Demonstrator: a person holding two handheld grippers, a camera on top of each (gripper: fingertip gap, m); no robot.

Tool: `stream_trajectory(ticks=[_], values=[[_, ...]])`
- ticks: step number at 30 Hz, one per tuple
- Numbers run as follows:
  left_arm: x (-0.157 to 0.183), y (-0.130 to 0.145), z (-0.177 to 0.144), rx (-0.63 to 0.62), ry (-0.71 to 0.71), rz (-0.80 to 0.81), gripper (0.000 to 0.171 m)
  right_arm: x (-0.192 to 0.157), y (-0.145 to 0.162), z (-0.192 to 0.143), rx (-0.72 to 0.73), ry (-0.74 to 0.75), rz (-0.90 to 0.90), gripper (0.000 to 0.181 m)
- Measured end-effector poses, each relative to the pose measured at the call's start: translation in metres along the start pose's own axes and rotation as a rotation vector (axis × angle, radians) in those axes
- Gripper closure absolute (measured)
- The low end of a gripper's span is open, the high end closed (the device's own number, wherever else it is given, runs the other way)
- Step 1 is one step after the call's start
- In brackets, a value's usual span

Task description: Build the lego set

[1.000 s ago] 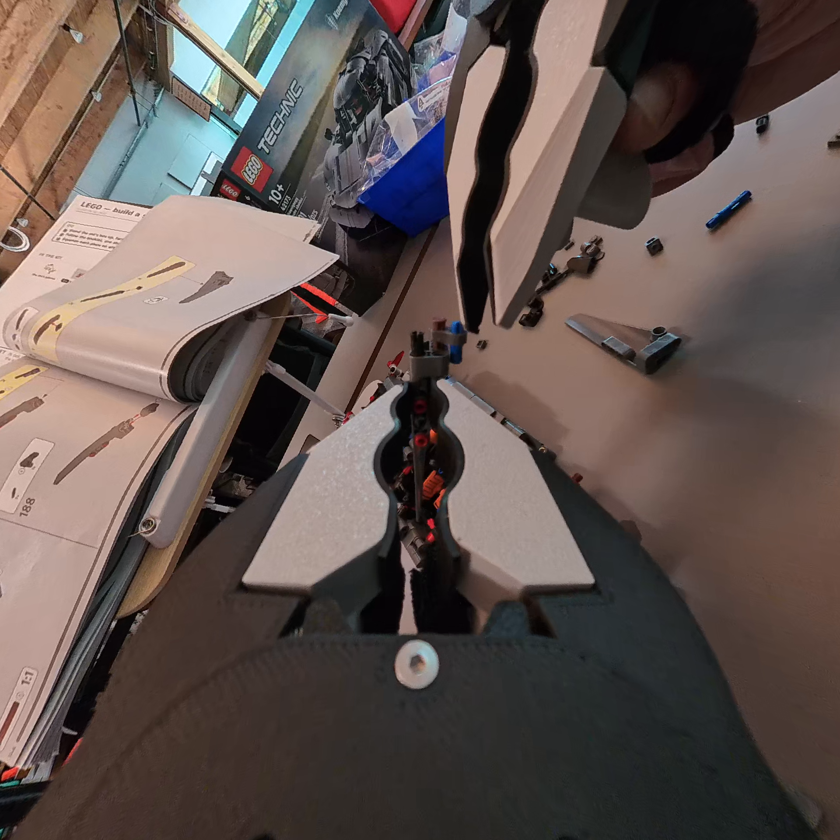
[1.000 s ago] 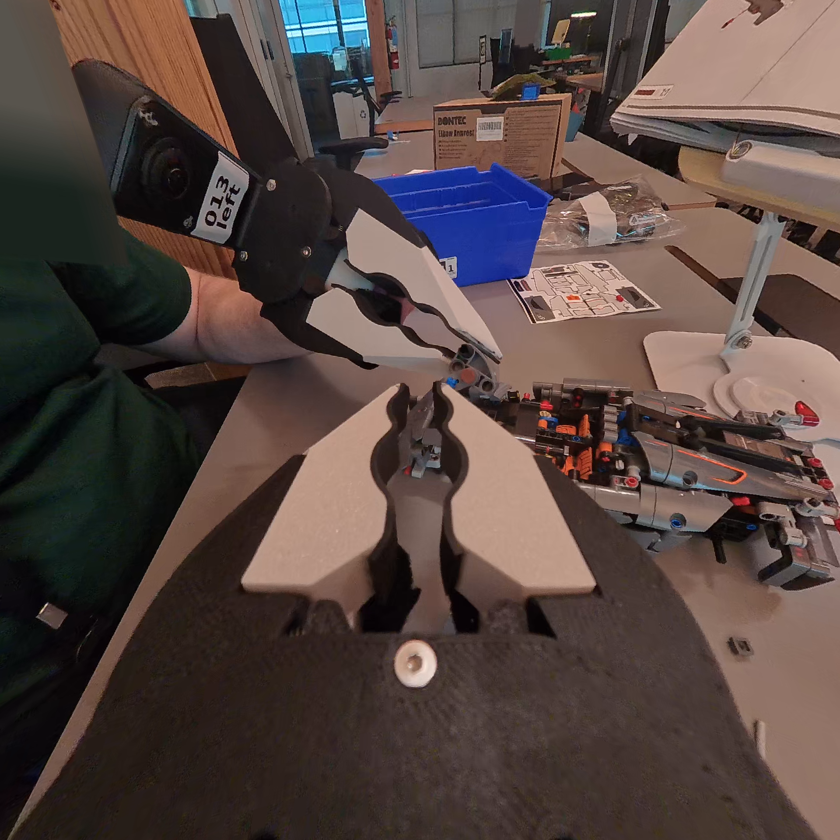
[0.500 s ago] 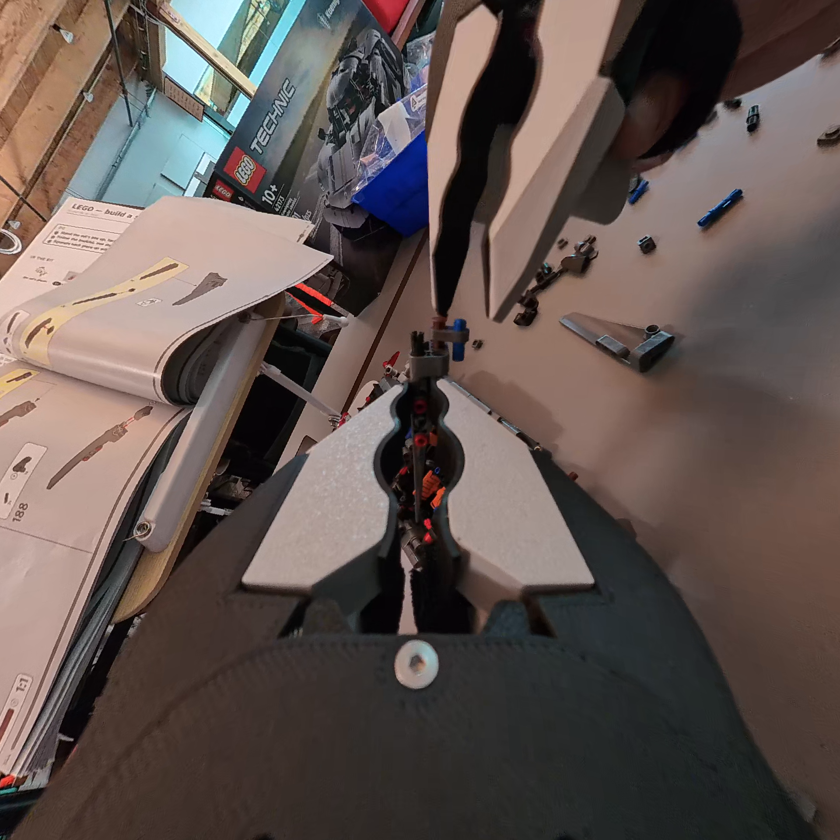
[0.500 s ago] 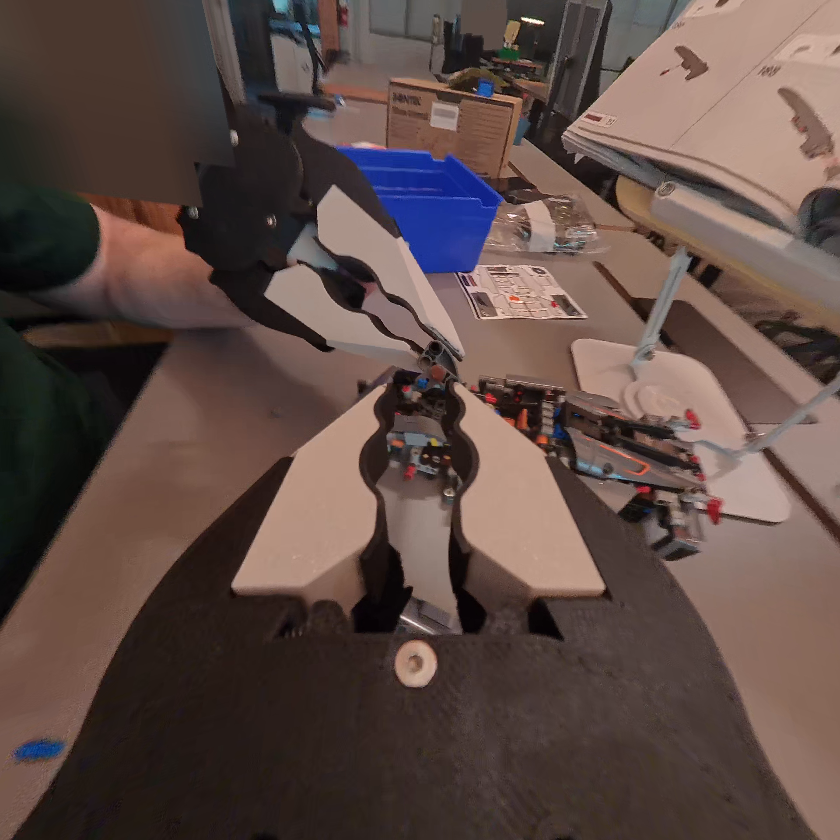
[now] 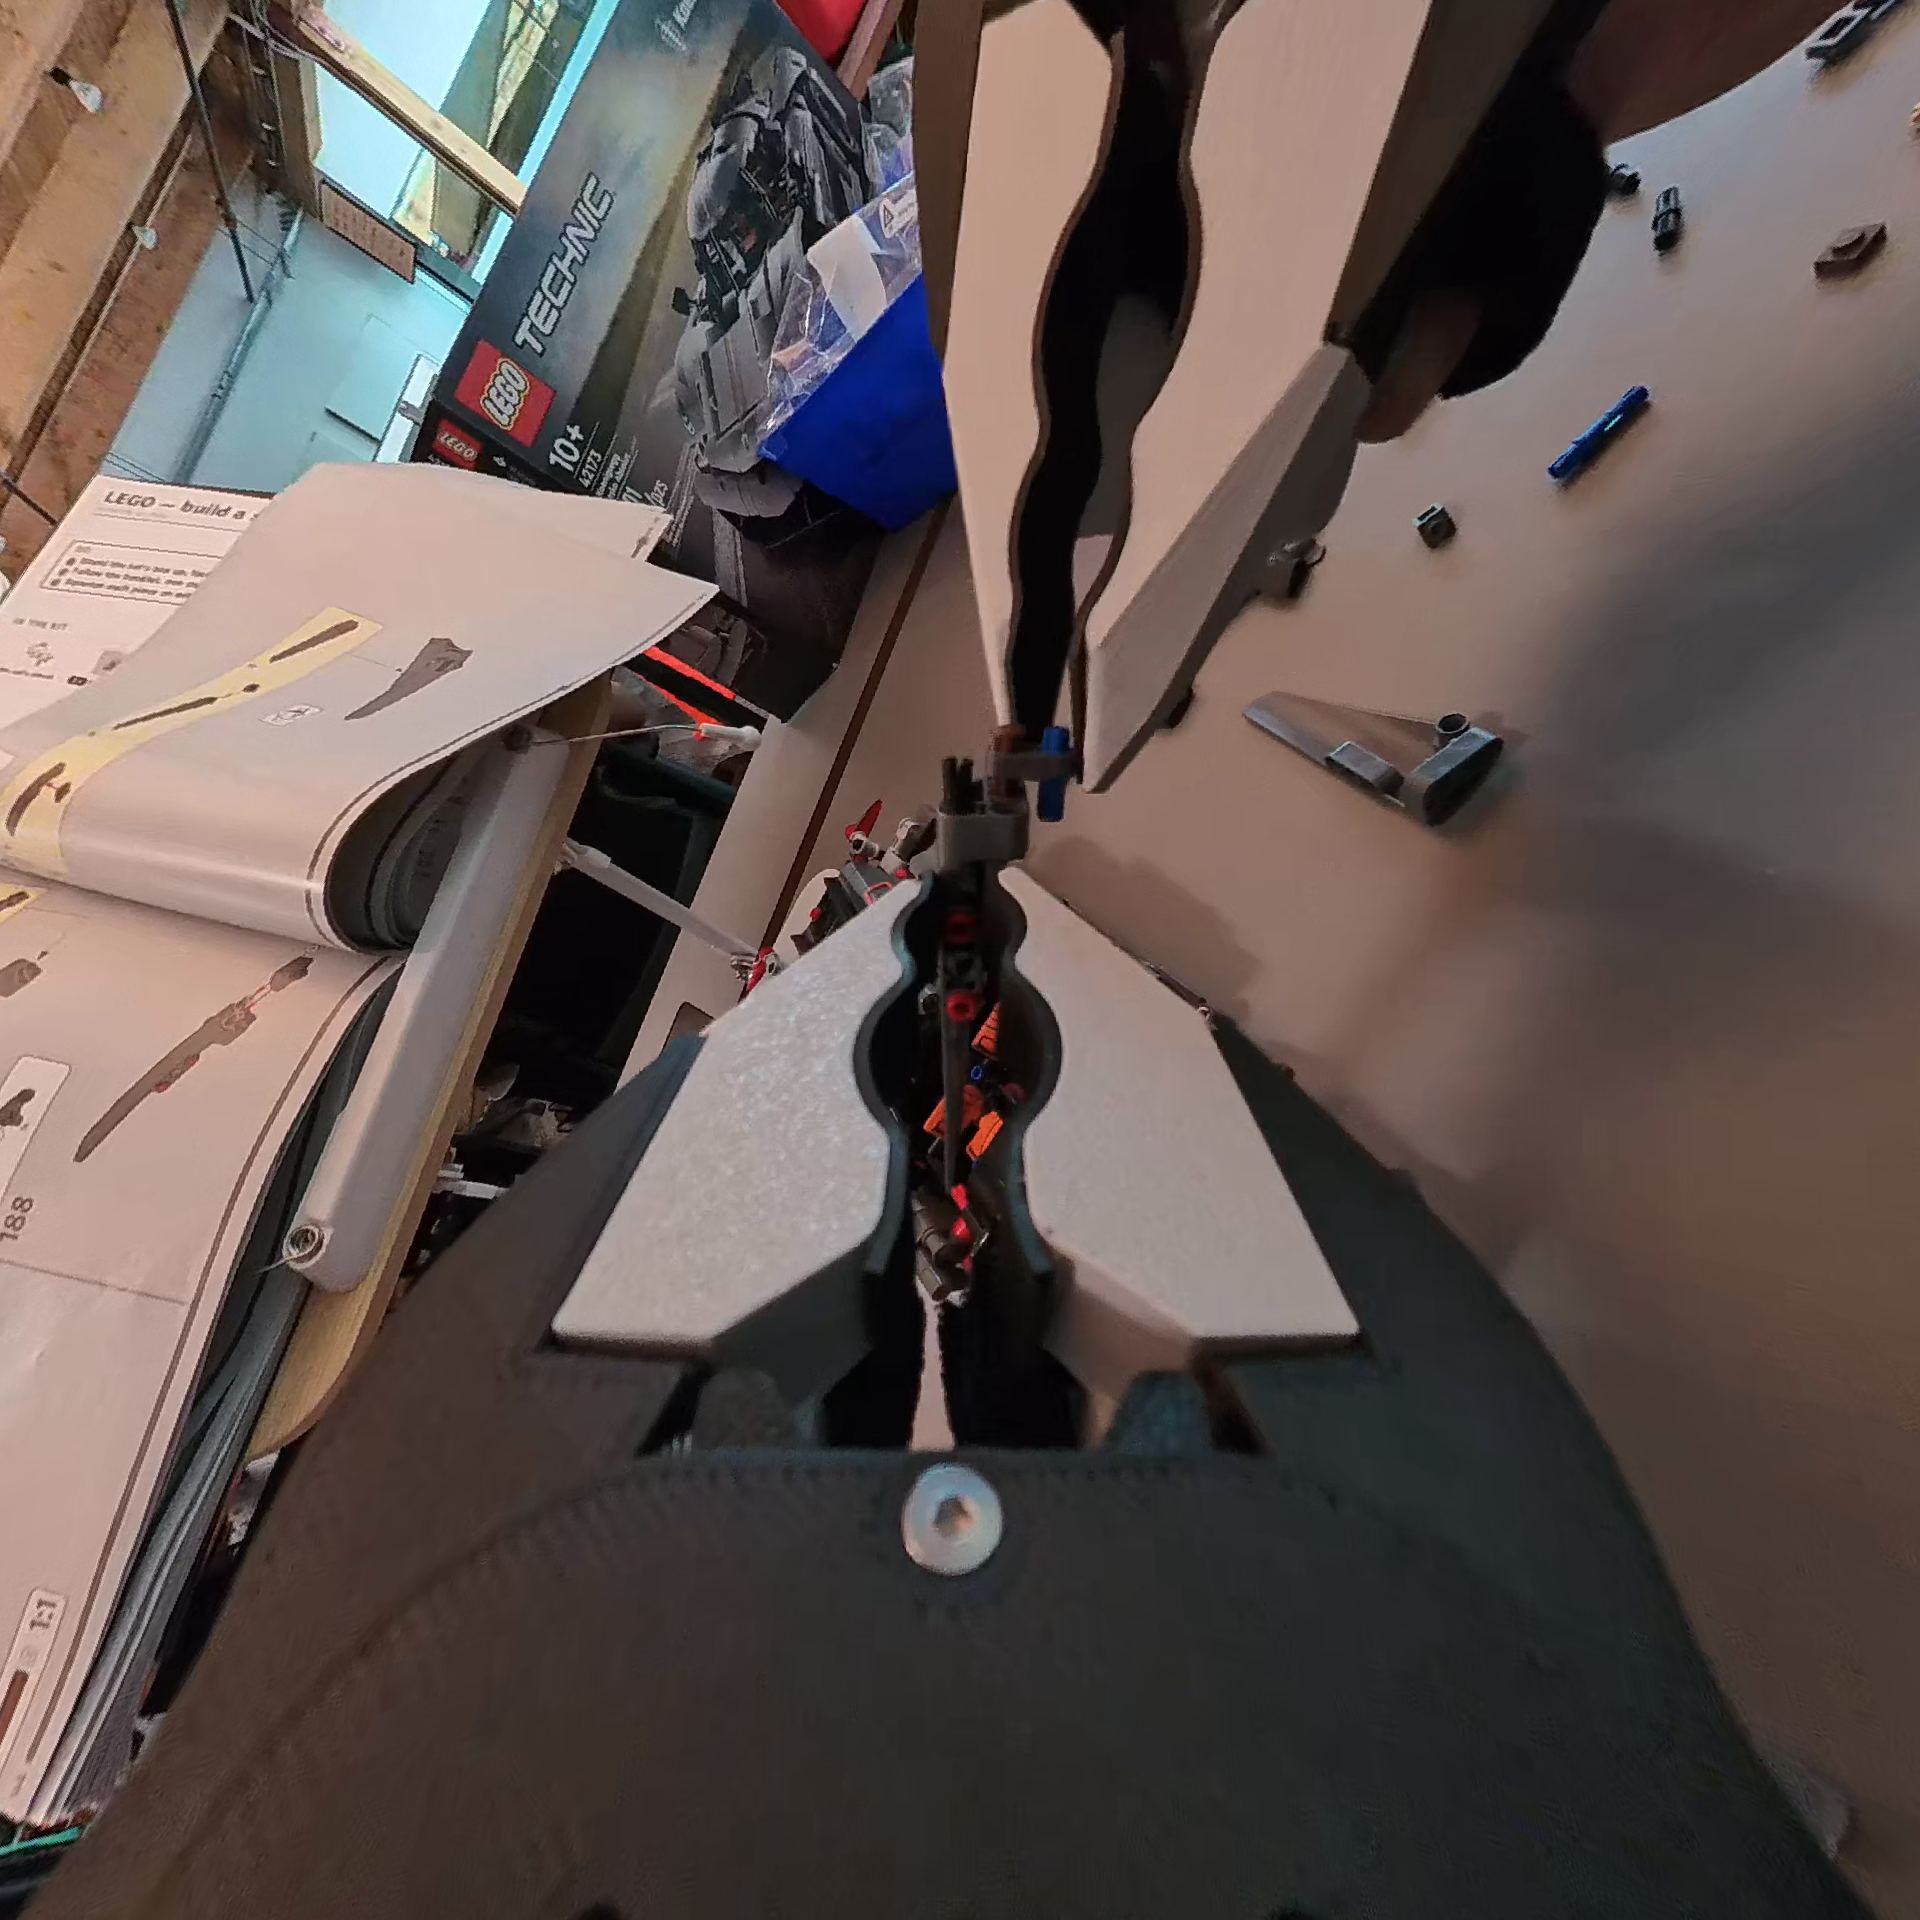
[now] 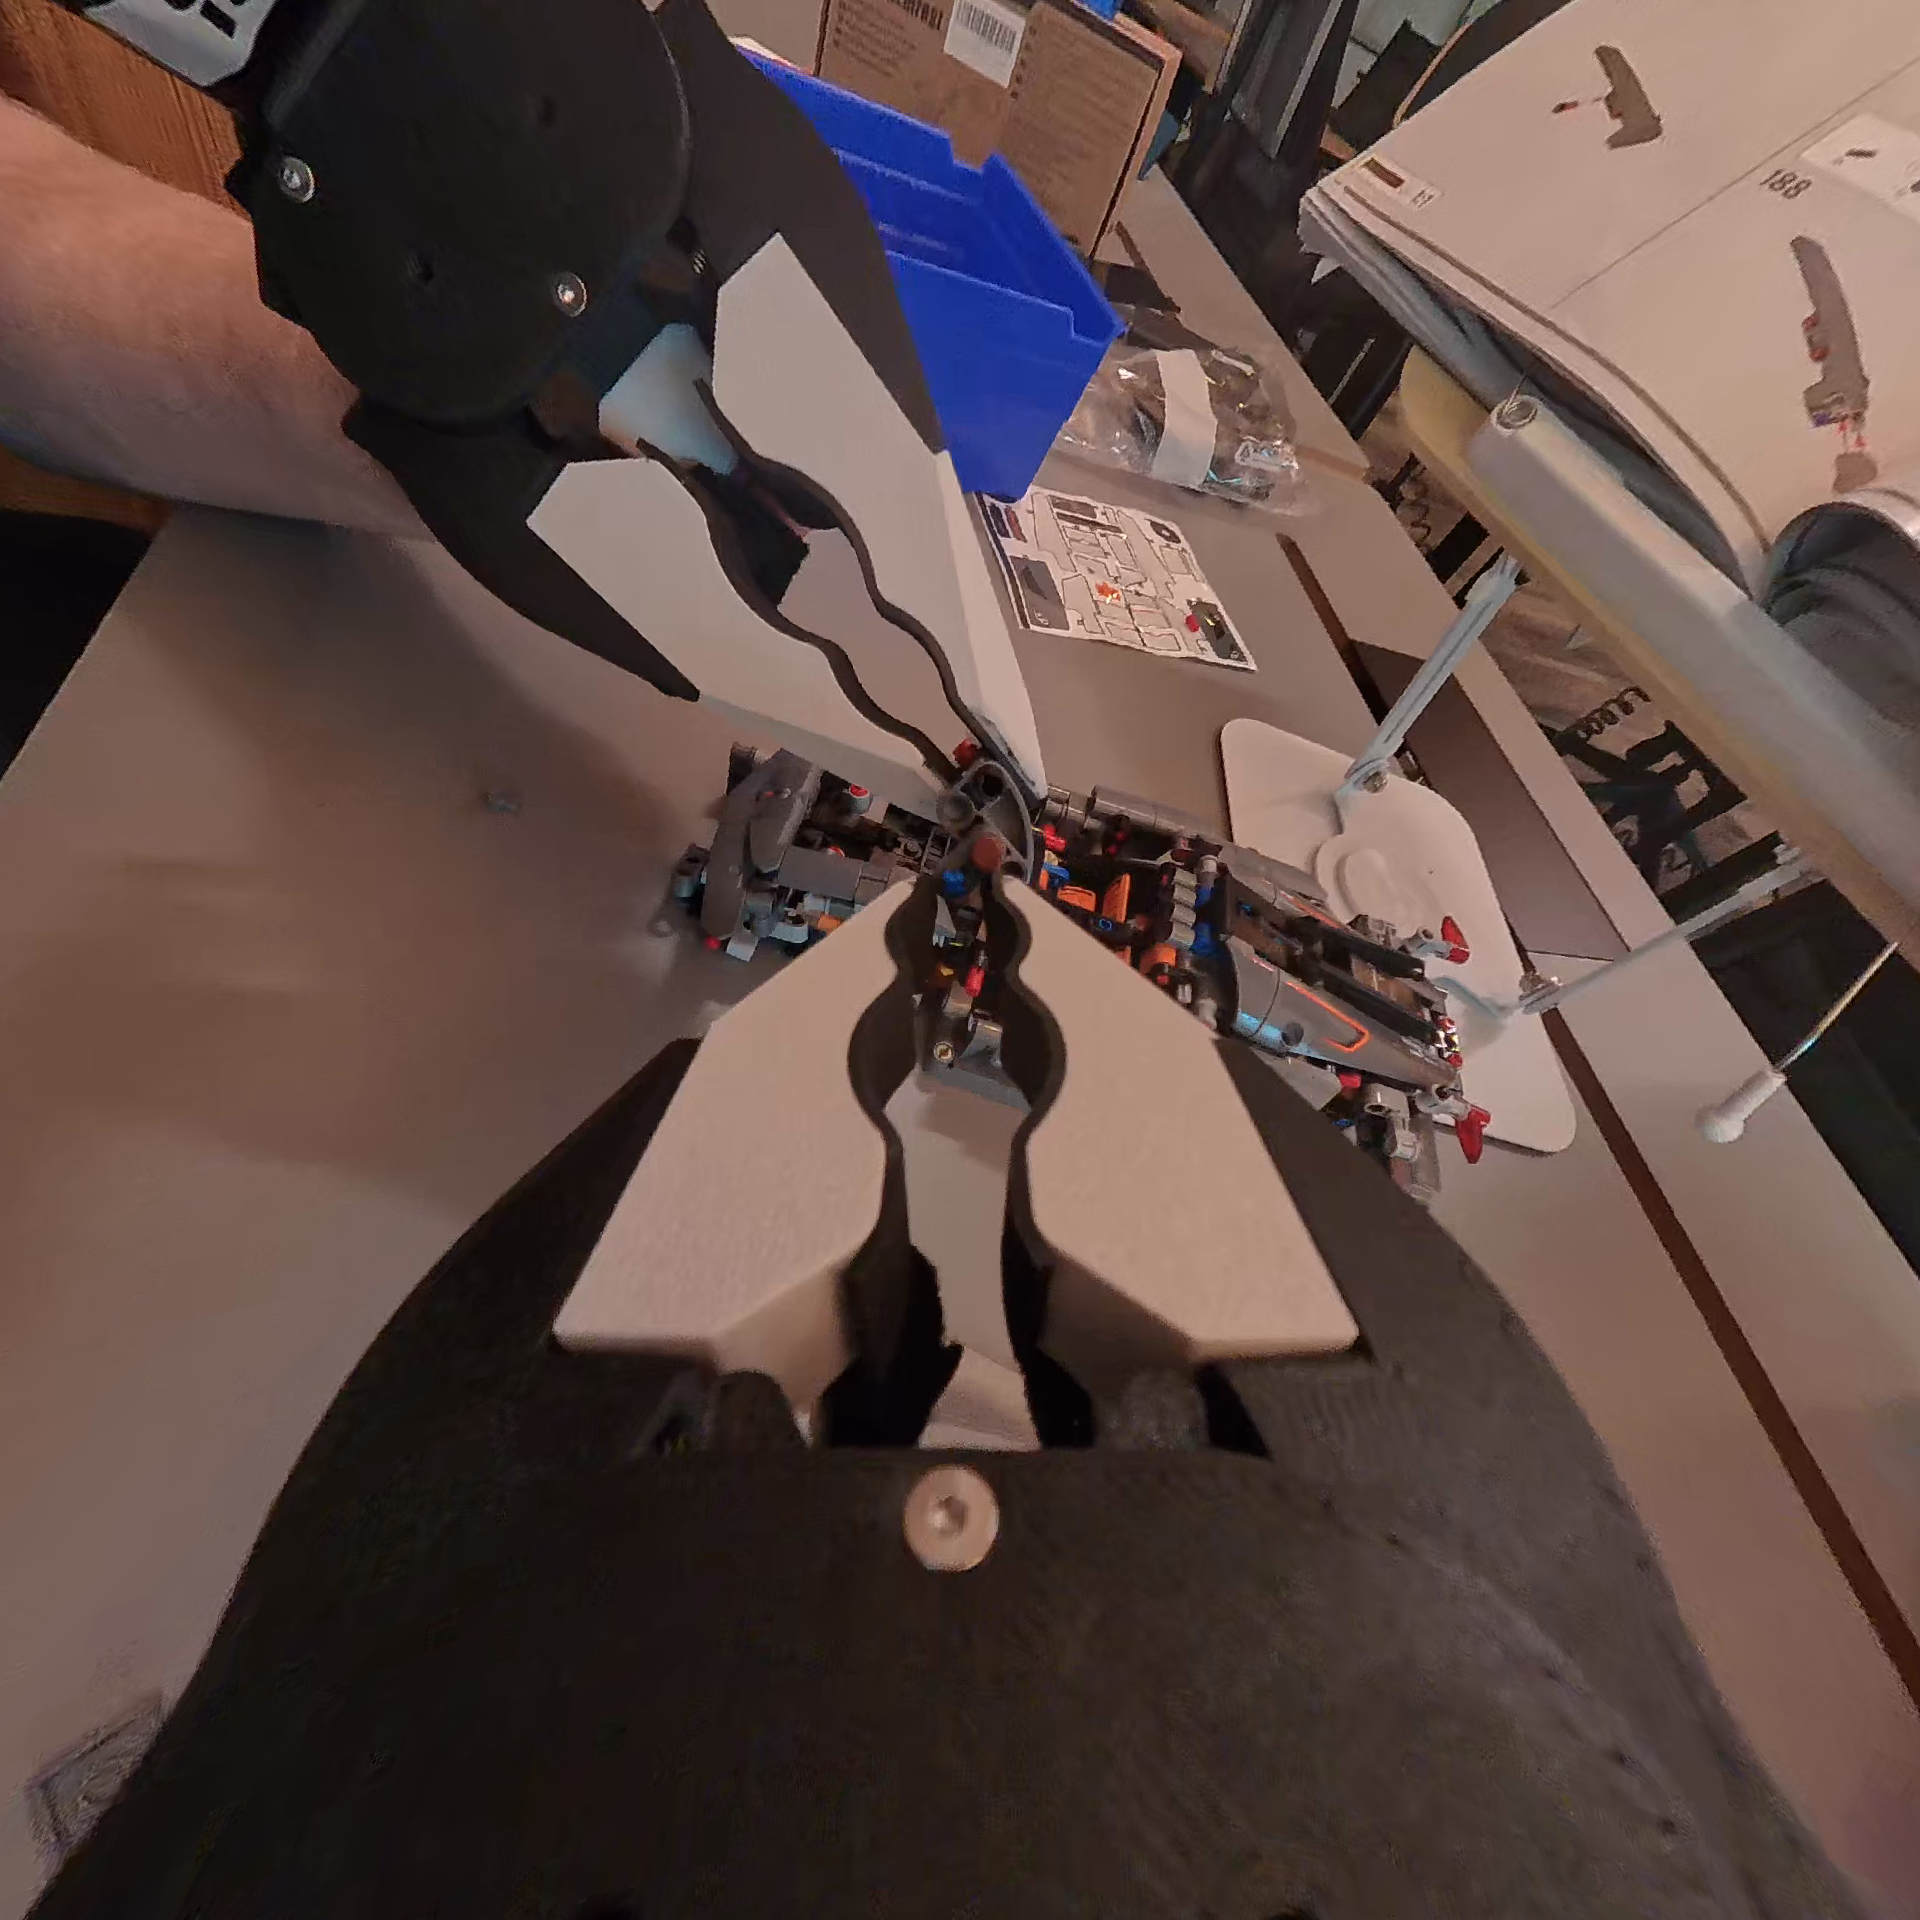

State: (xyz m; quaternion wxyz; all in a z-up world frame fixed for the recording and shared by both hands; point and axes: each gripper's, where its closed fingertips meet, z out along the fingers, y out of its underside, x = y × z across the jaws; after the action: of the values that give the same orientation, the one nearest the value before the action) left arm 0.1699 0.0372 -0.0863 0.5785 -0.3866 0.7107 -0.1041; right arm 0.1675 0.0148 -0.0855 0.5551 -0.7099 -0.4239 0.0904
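The part-built grey, black and orange lego car [image 6: 1299,987] lies on the grey table [image 6: 312,935]. My left gripper [image 5: 971,868] is shut on a small grey connector piece [image 5: 977,826]. It enters the right wrist view [image 6: 987,774] from the upper left. My right gripper [image 6: 961,888] is shut on a small piece with a dark round end [image 6: 982,854] and a blue pin [image 5: 1051,769]. It enters the left wrist view [image 5: 1044,727] from above. The two held pieces touch tip to tip just above the car's near end.
An open instruction book [image 5: 260,727] rests on a stand with a white base [image 6: 1403,862]. A blue bin [image 6: 987,312], a bag of parts [image 6: 1195,426], a sticker sheet [image 6: 1122,582] and the set's box [image 5: 644,343] lie behind. A grey wedge piece [image 5: 1371,748], a blue axle [image 5: 1595,431] and small black bits lie loose. Only a small space, under 4 cm, lies between the two pairs of fingers.
The two grippers have closed in on each other. Their held pieces, apart a second ago, now meet. The right wrist view has swung down over the car.
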Motion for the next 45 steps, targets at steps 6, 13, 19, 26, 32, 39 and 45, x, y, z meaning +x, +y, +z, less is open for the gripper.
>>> stream_trajectory(ticks=[6, 13, 19, 26, 32, 39, 45], values=[[0.0, -0.001, -0.001, 0.006, 0.004, -0.003, 0.166, 0.0, -0.002, -0.001, 0.003, 0.011, -0.027, 0.174], [0.005, -0.002, 0.0, 0.011, 0.03, 0.014, 0.166, -0.001, -0.003, -0.001, -0.013, 0.056, -0.144, 0.162], [0.005, 0.0, 0.0, 0.005, 0.027, 0.023, 0.166, 0.0, 0.001, -0.003, -0.056, 0.067, -0.17, 0.166], [0.004, 0.001, 0.001, -0.001, 0.022, 0.019, 0.166, -0.006, 0.003, 0.0, -0.059, 0.01, -0.095, 0.18], [0.002, 0.002, 0.0, -0.003, 0.015, 0.012, 0.166, -0.006, 0.0, 0.001, -0.043, 0.011, -0.073, 0.18], [0.0, 0.003, 0.0, -0.009, 0.011, 0.004, 0.166, -0.001, -0.002, 0.003, -0.039, 0.066, -0.107, 0.176], [-0.002, 0.004, -0.001, -0.004, 0.012, -0.013, 0.166, 0.003, -0.004, 0.006, -0.046, 0.131, -0.161, 0.172]])
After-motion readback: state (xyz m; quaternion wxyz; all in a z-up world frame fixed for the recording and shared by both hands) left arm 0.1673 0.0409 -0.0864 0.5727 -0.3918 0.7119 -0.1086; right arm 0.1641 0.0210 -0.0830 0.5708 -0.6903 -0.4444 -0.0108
